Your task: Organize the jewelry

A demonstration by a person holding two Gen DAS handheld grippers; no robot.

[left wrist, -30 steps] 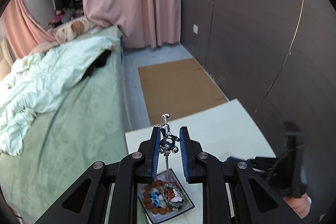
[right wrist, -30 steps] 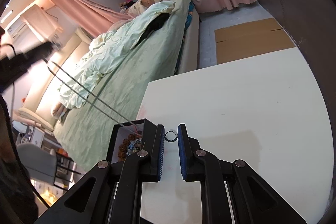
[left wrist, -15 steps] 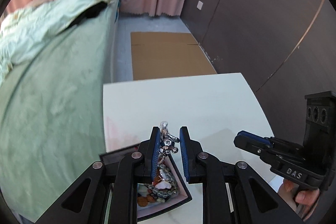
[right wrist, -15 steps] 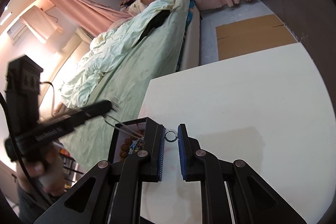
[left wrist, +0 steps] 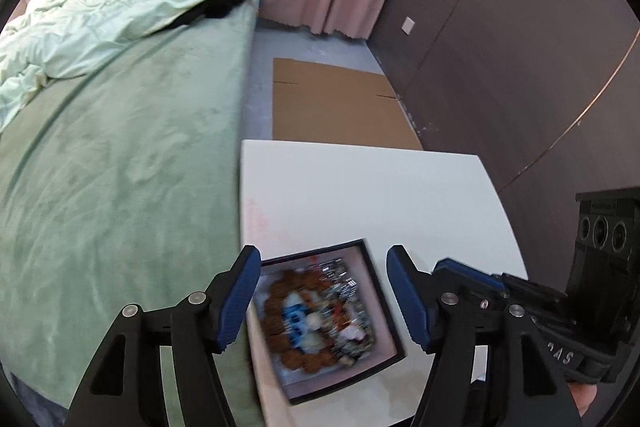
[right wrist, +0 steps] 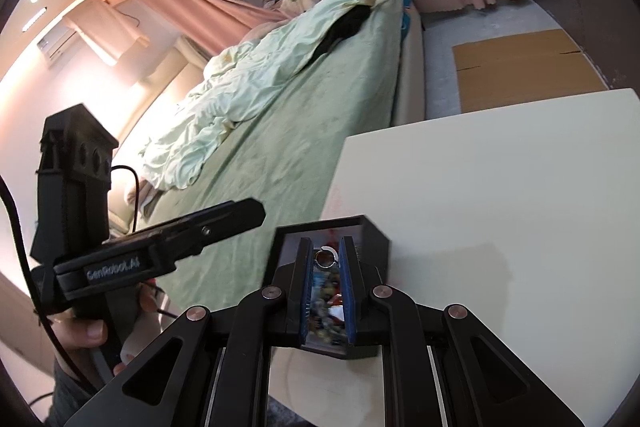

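Left tool (left wrist: 322,297) wide over the box (left wrist: 384,311); right tool (right wrist: 326,259) pinching a ring (right wrist: 325,255).
The left tool's jaws have just been opening and nothing sits between its pads (left wrist: 240,295). The right tool's narrow jaws grip the small silver ring above the same black box, where beads (left wrist: 296,315) and other jewelry lie blurred. The box stands at the tabletop (left wrist: 360,195) edge beside the bed (left wrist: 120,167).

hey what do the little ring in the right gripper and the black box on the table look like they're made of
The ring: probably polished metal, silver-coloured with bright glints. It sits pinched in the shut right gripper.
The box: looks like matte black card or stiff board, with thin flat walls and no shine, though plastic is possible.
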